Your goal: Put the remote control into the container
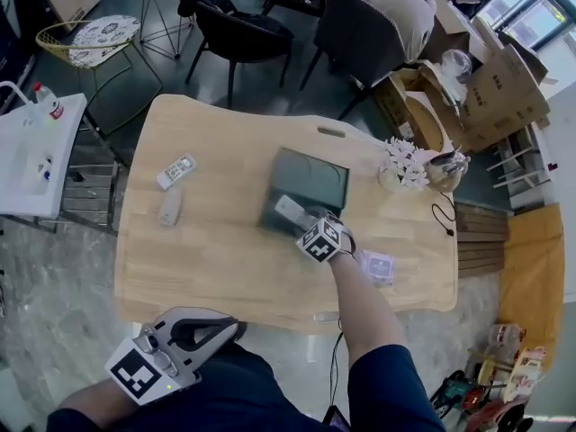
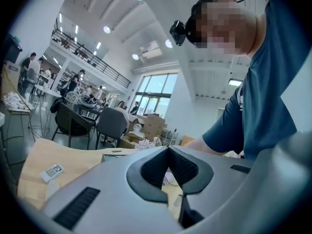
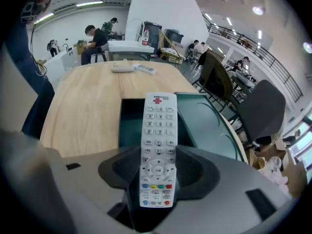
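Right gripper view: right gripper (image 3: 156, 173) clamps remote control (image 3: 157, 140), jutting forward over container (image 3: 202, 123).

**Left gripper (image 2: 169, 151) angled upward, fingers (image 2: 155, 168) together**
The dark fingers meet at their tips, with a thin gap lower down and nothing held. A person's blue sleeve (image 2: 263, 106) fills the right side. At left the bench (image 2: 44, 152) carries a white remote (image 2: 52, 171). A container (image 2: 114, 157) edge shows just above the gripper's body, with chairs (image 2: 73, 123) and boxes (image 2: 152, 126) beyond.
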`<state>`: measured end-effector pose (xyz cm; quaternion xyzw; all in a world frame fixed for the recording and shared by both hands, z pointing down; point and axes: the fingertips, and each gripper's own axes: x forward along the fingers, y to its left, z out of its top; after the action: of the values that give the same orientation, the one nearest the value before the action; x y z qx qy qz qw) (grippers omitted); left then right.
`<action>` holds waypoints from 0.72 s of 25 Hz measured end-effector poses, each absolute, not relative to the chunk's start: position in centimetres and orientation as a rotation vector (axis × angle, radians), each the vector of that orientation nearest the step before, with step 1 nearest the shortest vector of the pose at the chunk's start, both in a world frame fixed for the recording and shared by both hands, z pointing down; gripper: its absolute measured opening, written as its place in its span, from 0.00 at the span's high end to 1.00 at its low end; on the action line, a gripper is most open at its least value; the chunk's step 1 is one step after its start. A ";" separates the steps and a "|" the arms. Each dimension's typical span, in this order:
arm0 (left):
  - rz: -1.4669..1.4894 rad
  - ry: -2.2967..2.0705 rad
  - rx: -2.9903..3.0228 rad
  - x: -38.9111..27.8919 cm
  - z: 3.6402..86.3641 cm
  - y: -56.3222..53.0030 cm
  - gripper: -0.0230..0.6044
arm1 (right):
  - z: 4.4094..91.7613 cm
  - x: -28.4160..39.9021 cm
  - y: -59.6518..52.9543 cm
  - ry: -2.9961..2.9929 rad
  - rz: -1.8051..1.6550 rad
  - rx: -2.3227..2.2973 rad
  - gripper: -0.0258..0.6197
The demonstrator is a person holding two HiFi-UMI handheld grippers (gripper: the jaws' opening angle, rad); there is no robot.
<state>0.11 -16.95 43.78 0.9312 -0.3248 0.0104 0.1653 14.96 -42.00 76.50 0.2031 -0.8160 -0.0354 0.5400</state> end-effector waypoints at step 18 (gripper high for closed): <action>0.063 -0.962 2.620 -0.4 45.0 -17.3 0.82 | 81.2 14.1 -42.6 -1.816 0.020 0.251 0.61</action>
<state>-0.37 -17.30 45.01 0.9242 -0.3394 0.0222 0.1738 14.13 -42.64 81.19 0.1087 -0.7862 0.0086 0.6083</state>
